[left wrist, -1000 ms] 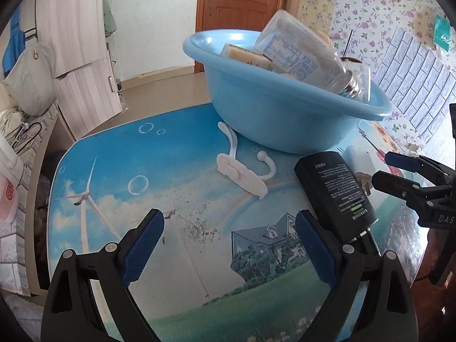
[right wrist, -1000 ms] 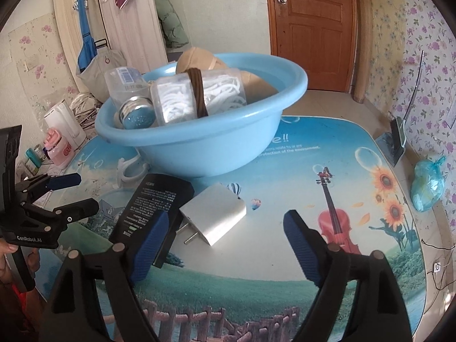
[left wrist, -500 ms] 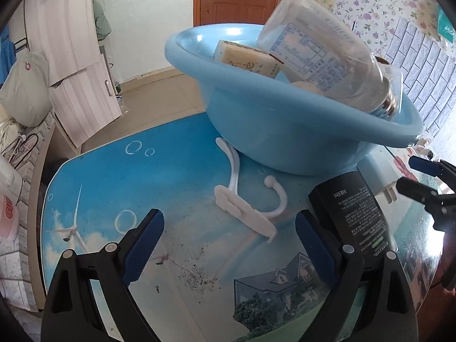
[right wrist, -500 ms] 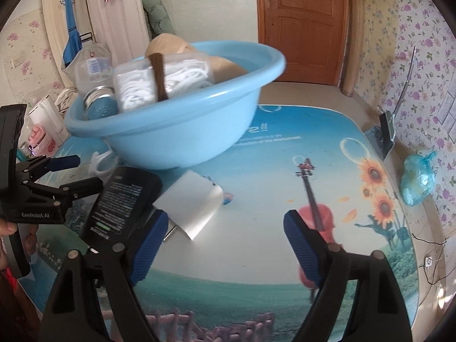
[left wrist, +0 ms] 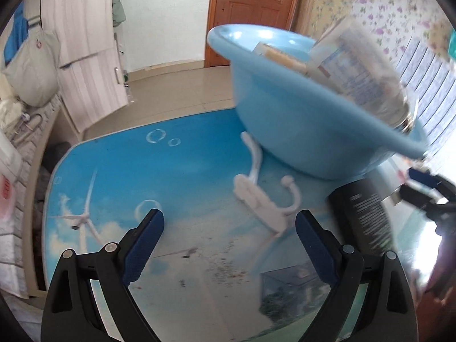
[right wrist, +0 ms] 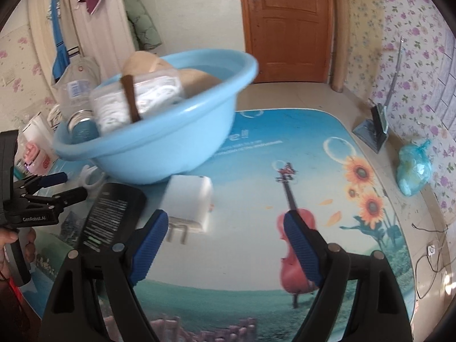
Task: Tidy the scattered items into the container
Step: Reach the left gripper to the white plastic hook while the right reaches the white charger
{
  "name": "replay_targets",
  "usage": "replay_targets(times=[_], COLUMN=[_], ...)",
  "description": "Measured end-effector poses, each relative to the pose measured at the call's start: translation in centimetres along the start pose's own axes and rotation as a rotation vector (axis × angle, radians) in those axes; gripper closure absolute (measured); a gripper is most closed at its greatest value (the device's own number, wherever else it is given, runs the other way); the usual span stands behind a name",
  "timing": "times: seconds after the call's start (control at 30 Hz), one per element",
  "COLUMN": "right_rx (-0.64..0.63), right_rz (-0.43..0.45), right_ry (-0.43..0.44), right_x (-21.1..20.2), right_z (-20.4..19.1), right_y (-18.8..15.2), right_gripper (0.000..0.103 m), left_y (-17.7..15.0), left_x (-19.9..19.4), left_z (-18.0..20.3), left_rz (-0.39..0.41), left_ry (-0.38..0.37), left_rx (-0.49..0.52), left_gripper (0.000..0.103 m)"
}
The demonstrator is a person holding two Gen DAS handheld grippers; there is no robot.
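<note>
A light blue basin [left wrist: 307, 131] [right wrist: 171, 136] stands on the picture-printed table, holding a clear bottle [left wrist: 362, 71], a box of white cord [right wrist: 136, 99] and other items. On the table by its base lie a white plastic hook [left wrist: 262, 199], a black power bank [left wrist: 367, 216] [right wrist: 111, 216] and a white plug charger [right wrist: 191, 202]. My left gripper [left wrist: 228, 233] hovers open just short of the white hook, nothing between its blue pads. My right gripper [right wrist: 225, 236] is open too, with the charger just beyond its left finger [right wrist: 148, 242].
The table [right wrist: 327, 185] ends at a rounded edge toward a wooden door [right wrist: 287, 22]. A teal plastic bag [right wrist: 413, 171] and a dustpan [right wrist: 373, 125] lie on the floor at the right. A person's hand [right wrist: 11, 245] holds the left gripper's handle.
The left gripper has shifted toward the basin, so the white hook now lies nearer its right finger. In the right wrist view the charger and power bank have drifted closer to the left finger.
</note>
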State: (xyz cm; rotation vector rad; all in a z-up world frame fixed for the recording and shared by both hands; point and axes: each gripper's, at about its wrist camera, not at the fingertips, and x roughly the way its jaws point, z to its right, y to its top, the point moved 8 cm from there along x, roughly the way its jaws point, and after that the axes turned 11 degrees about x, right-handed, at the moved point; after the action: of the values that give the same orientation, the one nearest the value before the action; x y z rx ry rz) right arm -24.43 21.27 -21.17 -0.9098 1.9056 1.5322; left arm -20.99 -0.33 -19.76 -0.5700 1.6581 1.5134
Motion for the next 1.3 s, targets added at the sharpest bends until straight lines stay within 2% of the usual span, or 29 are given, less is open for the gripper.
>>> replay_targets(times=[0.3, 0.37, 0.4, 0.43, 0.53, 0.6, 0.67, 0.73, 0.8, 0.83, 0.93, 1.3], right_rx=[-0.023, -0.027, -0.028, -0.025, -0.015, -0.013, -0.021, -0.032, -0.031, -0.026, -0.025, -0.011], right_rz=[-0.012, -0.014, -0.018, -0.025, -0.035, -0.036, -0.056, -0.062, -0.072, -0.076, -0.084, -0.084], right_ry=[0.001, -0.004, -0.007, -0.005, 0.008, 0.018, 0.024, 0.017, 0.022, 0.028, 0.029, 0.025], right_x=[1.1, 1.4, 1.6, 1.8, 2.0, 1.9, 2.0, 1.9, 1.7, 1.6, 1.3, -0.5], right_z=[-1.9, -1.8, -1.8, -1.6, -1.3, -1.2, -1.2, -1.1, -0.8, -0.7, -0.5, 0.3], right_y=[-0.1, 0.0, 0.0, 0.0, 0.0, -0.1, -0.3, -0.6, -0.8, -0.9, -1.1, -2.1], right_gripper=[0.019, 0.019, 0.019, 0.019, 0.02, 0.026, 0.049, 0.063, 0.064, 0.064, 0.064, 0.064], left_y=[0.9, 1.1, 1.2, 1.2, 1.1, 1.0, 0.7, 0.4, 0.3, 0.1, -0.7, -1.9], left_x=[1.1, 1.0, 1.0, 0.9, 0.7, 0.6, 0.3, -0.1, -0.1, -0.2, -0.4, -2.0], left_z=[0.9, 0.8, 0.7, 0.6, 0.4, 0.5, 0.5, 0.5, 0.2, 0.4, 0.8, 1.2], left_rz=[0.003, 0.01, 0.011, 0.011, 0.011, 0.011, 0.012, 0.012, 0.01, 0.007, -0.014, -0.015], left_ry=[0.021, 0.027, 0.031, 0.036, 0.006, -0.004, -0.01, -0.02, -0.029, -0.032, -0.036, -0.04], left_rx=[-0.002, 0.002, 0.006, 0.011, 0.001, 0.003, 0.003, 0.0, 0.001, 0.008, 0.028, 0.041], left_gripper=[0.011, 0.025, 0.04, 0.051, 0.063, 0.067, 0.07, 0.076, 0.081, 0.092, 0.097, 0.097])
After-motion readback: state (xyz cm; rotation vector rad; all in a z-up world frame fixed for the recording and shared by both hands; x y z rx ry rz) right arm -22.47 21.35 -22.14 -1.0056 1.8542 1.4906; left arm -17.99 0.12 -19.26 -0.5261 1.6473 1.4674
